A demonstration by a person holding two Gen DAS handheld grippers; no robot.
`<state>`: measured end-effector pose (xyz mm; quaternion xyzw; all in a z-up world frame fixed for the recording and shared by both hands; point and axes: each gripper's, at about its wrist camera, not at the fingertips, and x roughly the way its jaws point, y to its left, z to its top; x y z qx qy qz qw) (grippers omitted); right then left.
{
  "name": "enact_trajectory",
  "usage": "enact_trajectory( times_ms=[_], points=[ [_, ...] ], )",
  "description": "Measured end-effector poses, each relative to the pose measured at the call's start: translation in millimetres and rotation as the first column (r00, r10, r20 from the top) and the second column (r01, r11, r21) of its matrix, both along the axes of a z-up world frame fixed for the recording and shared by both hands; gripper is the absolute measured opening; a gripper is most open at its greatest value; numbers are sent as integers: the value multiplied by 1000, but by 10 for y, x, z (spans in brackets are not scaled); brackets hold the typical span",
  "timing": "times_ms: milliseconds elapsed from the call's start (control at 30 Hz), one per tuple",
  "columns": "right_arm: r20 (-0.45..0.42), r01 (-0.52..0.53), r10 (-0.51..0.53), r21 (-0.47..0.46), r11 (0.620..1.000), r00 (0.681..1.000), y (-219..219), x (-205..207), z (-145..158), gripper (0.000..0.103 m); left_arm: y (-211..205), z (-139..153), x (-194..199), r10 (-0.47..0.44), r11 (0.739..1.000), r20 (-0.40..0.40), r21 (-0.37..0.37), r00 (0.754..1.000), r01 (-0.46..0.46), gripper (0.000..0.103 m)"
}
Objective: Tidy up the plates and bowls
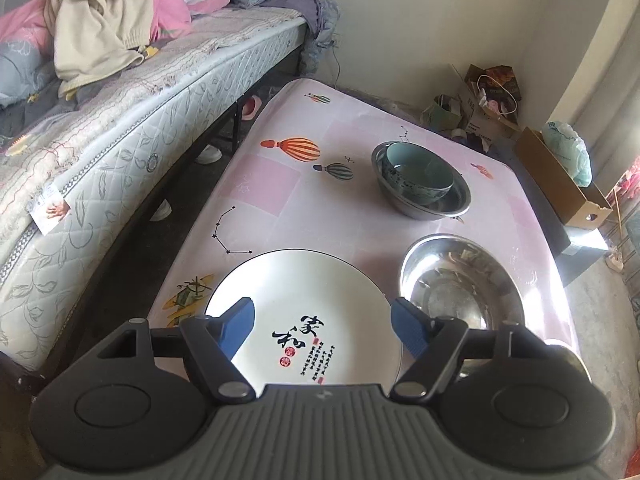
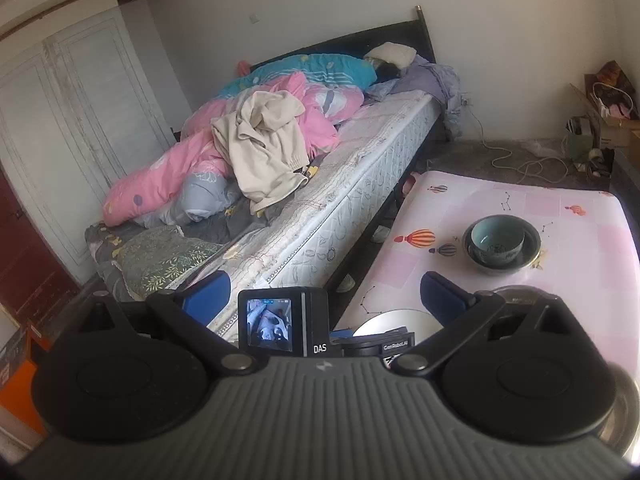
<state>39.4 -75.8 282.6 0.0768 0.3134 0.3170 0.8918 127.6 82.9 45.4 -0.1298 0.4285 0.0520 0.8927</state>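
Plate (image 1: 304, 320) flat on desk (image 1: 272, 184) near edge, framed by left gripper (image 1: 322, 326), spread wide, nothing held. Right gripper (image 2: 324, 292) spread too, hanging off to bed side. Likely pre-grasp: pinch plate rim next, steel bowl (image 1: 460, 280) just beside, ceramic bowl (image 1: 418, 170) already nested farther back.

White plate (image 1: 304, 312) with black calligraphy lies flat; just right of it an empty steel bowl (image 1: 460, 280) — beyond, a teal bowl (image 1: 418, 172) nested in a second steel bowl (image 1: 424, 200).
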Motion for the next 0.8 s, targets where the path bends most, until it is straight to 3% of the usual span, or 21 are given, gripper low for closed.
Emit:
enact_trajectory(
  times_ms=[133, 333, 500, 667, 800],
  points=[
    [83, 17, -15, -21, 1000, 996, -20, -172, 29, 102, -80, 29, -110, -26, 1000, 17, 14, 1000, 26, 76],
    [50, 2, 2, -68, 998, 999, 89, -288, -43, 102, -122, -13, -252, -47, 999, 19, 4, 999, 47, 76],
    [98, 17, -10, -68, 998, 995, 34, -406, -29, 102, -124, -45, -378, -65, 998, 21, 2, 998, 65, 76],
    [-114, 22, -29, -66, 998, 993, -129, -287, -336, 102, -178, -69, -506, -97, 995, 44, 13, 994, 97, 76],
    [-118, 110, -119, -80, 991, 986, -436, -119, -726, 102, -290, -120, -600, -155, 988, 72, 35, 985, 153, 76]
  ],
)
